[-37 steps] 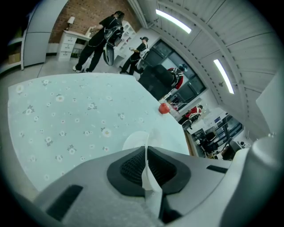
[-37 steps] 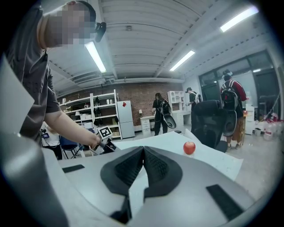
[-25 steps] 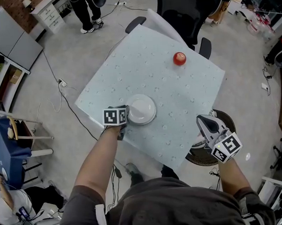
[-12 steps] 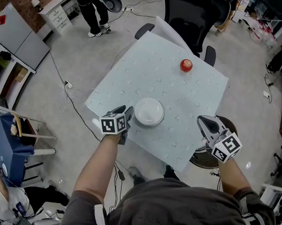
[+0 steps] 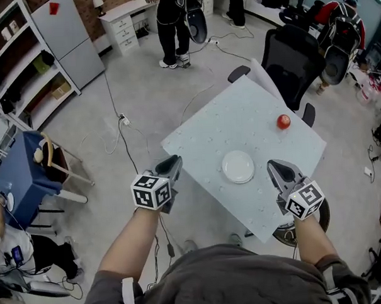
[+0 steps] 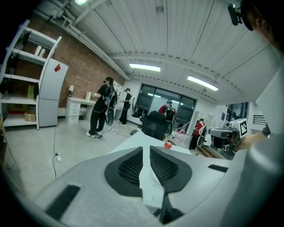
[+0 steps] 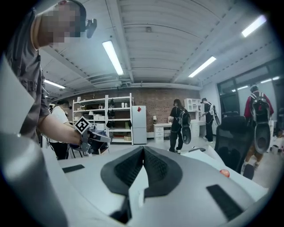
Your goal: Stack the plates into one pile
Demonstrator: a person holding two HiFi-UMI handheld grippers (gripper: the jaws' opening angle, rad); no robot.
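So the pile of plates [image 5: 238, 167] sits flat on the table [image 5: 239, 108], rims up, toward the near edge. It's round, so there's no real long axis or pointing direction to speak of. From above it reads as one white disc, and I honestly can't tell how many plates are in it.

The left gripper [image 5: 173, 161] is off the table's left edge, over the floor and apart from the pile. Its jaws have just been closing and are down to a thin slit. Nothing is between them, and in the left gripper view you just see the tabletop through the gap.

The right gripper [image 5: 275, 166] hangs over the near right part of the table, just to the right of the pile and not touching it. Its pads meet at the tips and it's empty.

Count: one pile, one red apple [image 5: 283, 121] well apart from it near the far right edge, and two grippers.
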